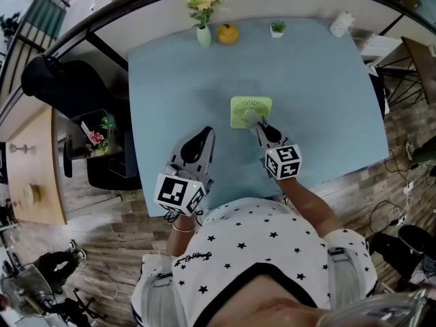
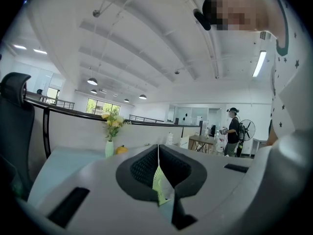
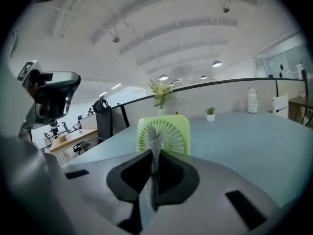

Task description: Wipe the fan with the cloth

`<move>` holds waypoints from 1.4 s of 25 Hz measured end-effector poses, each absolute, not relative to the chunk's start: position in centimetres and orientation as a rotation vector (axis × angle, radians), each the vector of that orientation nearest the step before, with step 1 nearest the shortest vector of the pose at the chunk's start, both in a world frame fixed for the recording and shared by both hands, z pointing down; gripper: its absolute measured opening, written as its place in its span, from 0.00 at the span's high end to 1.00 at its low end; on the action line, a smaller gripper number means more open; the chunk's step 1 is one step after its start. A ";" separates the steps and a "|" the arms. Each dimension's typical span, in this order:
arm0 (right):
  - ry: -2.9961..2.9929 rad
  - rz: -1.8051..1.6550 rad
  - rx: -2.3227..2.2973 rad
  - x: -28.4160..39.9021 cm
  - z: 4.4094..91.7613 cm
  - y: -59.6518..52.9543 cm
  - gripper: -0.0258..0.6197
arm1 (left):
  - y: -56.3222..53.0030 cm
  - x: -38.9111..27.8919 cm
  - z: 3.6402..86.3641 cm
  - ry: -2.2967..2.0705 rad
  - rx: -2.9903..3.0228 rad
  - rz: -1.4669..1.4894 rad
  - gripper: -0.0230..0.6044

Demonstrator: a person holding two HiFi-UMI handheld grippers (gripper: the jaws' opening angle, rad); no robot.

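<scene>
Green fan (image 1: 251, 106) near the centre of the blue surface (image 1: 320, 94). Right gripper (image 1: 259, 127), jaws clamped on a grey cloth (image 1: 251, 118), holds it against the fan's grille. Left gripper (image 1: 206, 136), jaws together and empty, is over the surface's near left part.

Pale green square fan (image 1: 251, 106), standing on the table (image 1: 170, 80); grey cloth (image 3: 153, 142), pinched in right gripper (image 3: 152, 166), touching its grille
</scene>
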State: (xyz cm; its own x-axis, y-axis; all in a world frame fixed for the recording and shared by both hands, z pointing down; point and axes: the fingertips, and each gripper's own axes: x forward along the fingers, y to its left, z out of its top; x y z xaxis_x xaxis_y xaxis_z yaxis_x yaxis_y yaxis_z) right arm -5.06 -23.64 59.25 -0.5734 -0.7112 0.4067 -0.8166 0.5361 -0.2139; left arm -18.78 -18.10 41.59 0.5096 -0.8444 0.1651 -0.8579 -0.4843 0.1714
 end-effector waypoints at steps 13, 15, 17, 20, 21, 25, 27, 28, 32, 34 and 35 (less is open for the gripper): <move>-2.502 0.572 1.036 -11.8 62.1 -22.3 0.93 | -17.2 -20.9 41.8 -1.501 2.484 0.103 0.92; -2.492 0.585 1.041 -12.2 62.6 -22.7 0.93 | -17.2 -21.3 41.9 -1.508 2.475 0.107 0.92; -2.480 0.591 1.050 -12.3 63.1 -23.1 0.93 | -17.2 -21.6 42.1 -1.514 2.467 0.109 0.92; -2.458 0.586 1.074 -12.0 63.7 -23.7 0.93 | -17.3 -21.8 42.2 -1.515 2.465 0.114 0.92; -2.451 0.588 1.084 -11.8 63.9 -23.8 0.93 | -17.4 -21.9 42.3 -1.516 2.464 0.116 0.92; -2.433 0.615 1.141 -10.2 63.9 -24.2 0.93 | -17.5 -21.9 42.5 -1.502 2.466 0.117 0.92; -2.425 0.619 1.172 -9.3 63.8 -24.3 0.93 | -17.5 -21.8 42.6 -1.489 2.471 0.116 0.92; -2.419 0.617 1.188 -8.9 63.7 -24.3 0.93 | -17.6 -21.7 42.7 -1.481 2.475 0.115 0.92; -2.384 0.614 1.260 -7.0 63.6 -24.5 0.93 | -18.0 -21.4 42.7 -1.443 2.499 0.107 0.92; -2.364 0.616 1.301 -5.9 63.6 -24.5 0.93 | -18.1 -21.0 42.7 -1.422 2.512 0.101 0.92; -2.353 0.618 1.320 -5.3 63.6 -24.5 0.93 | -18.1 -20.9 42.7 -1.412 2.518 0.100 0.92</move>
State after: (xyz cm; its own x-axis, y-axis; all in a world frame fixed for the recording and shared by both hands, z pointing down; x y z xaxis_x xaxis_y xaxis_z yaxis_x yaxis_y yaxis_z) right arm -5.32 -24.49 63.61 -0.4916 -0.7016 0.5159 -0.8645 0.4645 -0.1921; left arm -20.86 -18.06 42.69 0.5271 -0.8301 0.1817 -0.8474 -0.4976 0.1852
